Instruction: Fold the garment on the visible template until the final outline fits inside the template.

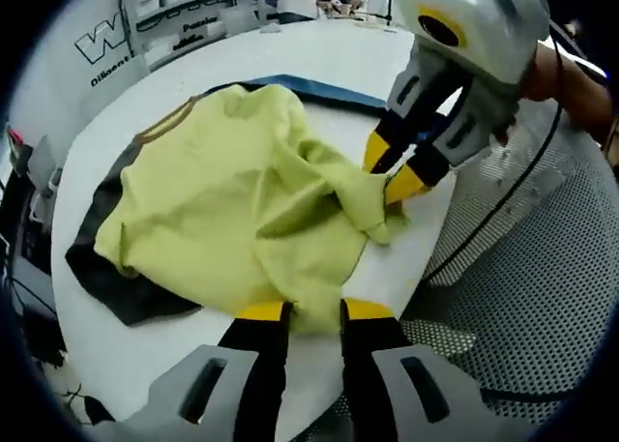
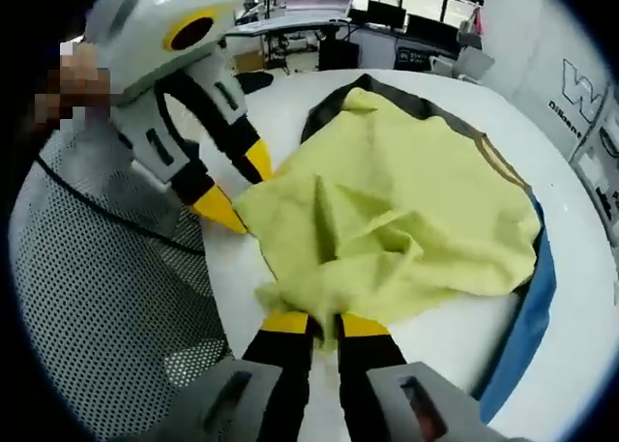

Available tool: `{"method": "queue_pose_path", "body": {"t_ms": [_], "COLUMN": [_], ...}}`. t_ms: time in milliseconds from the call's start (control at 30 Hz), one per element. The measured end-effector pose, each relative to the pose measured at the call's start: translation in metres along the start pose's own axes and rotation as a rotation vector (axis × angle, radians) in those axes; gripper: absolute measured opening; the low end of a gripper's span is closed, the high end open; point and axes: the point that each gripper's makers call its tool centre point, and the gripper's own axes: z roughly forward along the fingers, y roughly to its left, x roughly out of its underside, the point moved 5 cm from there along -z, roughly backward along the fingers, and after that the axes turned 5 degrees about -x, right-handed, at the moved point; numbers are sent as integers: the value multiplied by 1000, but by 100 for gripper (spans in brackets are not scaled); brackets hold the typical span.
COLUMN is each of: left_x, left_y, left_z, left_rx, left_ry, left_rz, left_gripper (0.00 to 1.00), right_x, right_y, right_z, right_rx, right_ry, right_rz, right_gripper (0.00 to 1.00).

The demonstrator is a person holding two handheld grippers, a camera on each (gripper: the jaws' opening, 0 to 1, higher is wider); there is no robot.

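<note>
**Yellow garment pinched at two edge points over template**

Item 1: crumpled yellow-green fabric garment [image 1: 242, 210] [image 2: 397, 220]. It is spread in loose folds directly ahead of both tools, over a dark template sheet with a blue border [image 1: 126, 292] [image 2: 537, 297], on a white round tabletop [image 1: 145, 355] [image 2: 580, 345]. The template is exposed along the garment's far and side edges.

Item 2: left gripper [image 1: 314, 311] [image 2: 242, 186], grey body, black jaws with yellow tips. The jaws are closed on the garment's near hem in its own view; in the right gripper view the same tool is seen at the upper left, its tips set against the cloth's edge.

Item 3: right gripper [image 2: 324, 324] [image 1: 397, 166], same build. Its jaws are clamped on a fold of the garment's edge just ahead of it.

Item 4: grey perforated mesh surface [image 1: 542, 287] [image 2: 106, 307], adjoining the tabletop beside both tools.
</note>
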Motion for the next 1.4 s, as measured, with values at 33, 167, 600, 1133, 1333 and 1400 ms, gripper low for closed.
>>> {"method": "queue_pose_path", "body": {"t_ms": [33,167,600,1133,1333,1400], "left_x": [1,-1,-22,-71,-71,-67], "left_y": [0,3,39,40,12,3], "left_z": [0,-3,-50,-105,-73,-57], "left_rx": [1,-16,-71,-52,91,119], "left_ry": [6,15,-78,-76,21,38], "left_rz": [-3,-12,-149,-66,22,31], "left_gripper": [13,0,0,0,0,0], "right_x": [1,-3,-3,6,13,16], "right_y": [-1,1,-12,-33,-45,-47], "right_z": [-2,-10,-65,-100,-107,-107], "right_rx": [-5,-5,52,167,208,210], "right_ry": [16,-16,-113,-79,-51,-43], "right_rz": [-37,-17,131,130,135,143], "right_gripper": [0,0,0,0,0,0]}}
